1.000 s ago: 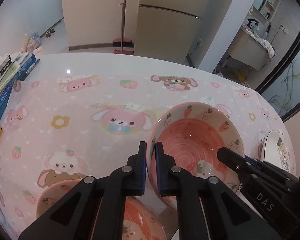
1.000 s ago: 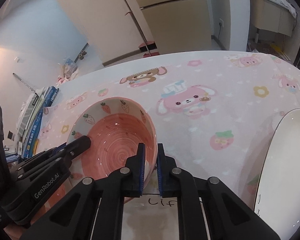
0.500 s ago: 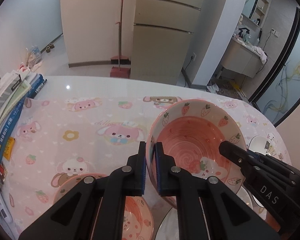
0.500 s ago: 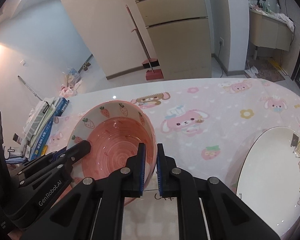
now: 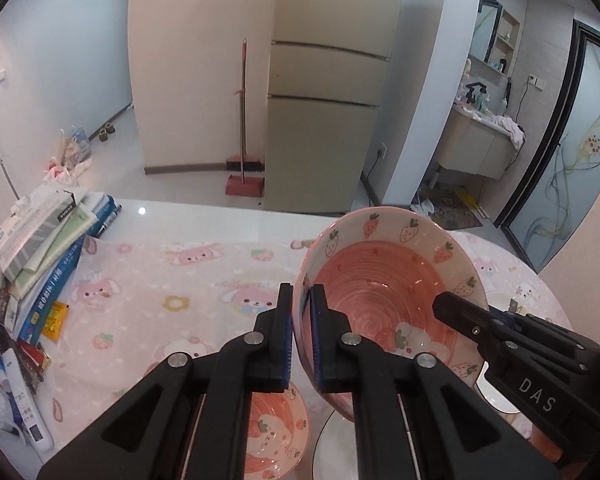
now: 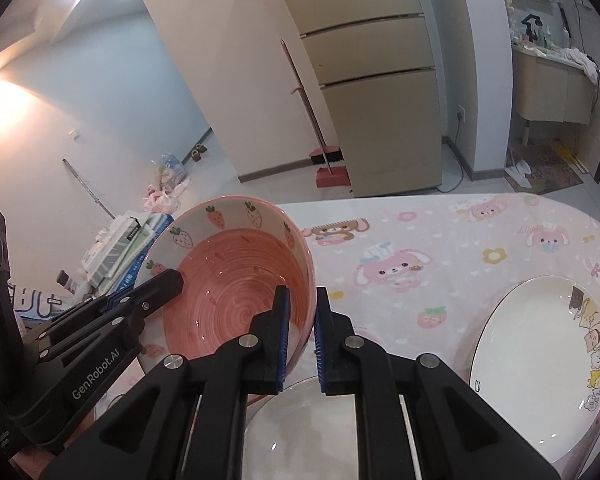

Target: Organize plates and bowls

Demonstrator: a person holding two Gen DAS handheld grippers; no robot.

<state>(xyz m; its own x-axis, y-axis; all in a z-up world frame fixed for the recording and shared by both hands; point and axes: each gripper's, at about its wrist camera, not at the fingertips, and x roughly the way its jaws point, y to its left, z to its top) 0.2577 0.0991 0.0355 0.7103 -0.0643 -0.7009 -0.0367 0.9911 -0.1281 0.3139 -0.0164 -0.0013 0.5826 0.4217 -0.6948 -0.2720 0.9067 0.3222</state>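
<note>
The left gripper (image 5: 301, 334) is clamped on the left rim of a pink strawberry bowl (image 5: 388, 300), its blue pads pinching the wall from inside and outside. The opposite rim is pinched in the same way by the right gripper (image 6: 301, 334), so the bowl (image 6: 236, 284) is carried between the two, tilted and held clear above the table (image 5: 204, 224). The table is covered by a pink cartoon-print cloth (image 5: 148, 280). Under the raised bowl a white plate (image 6: 300, 428) is seen, and just beside it, to the left, a second pink bowl (image 5: 276, 436) rests on the cloth. A further white plate with cartoon figures (image 6: 540, 360) lies well to the right. A stack of books (image 5: 48, 248) is piled at the table's left edge.
</note>
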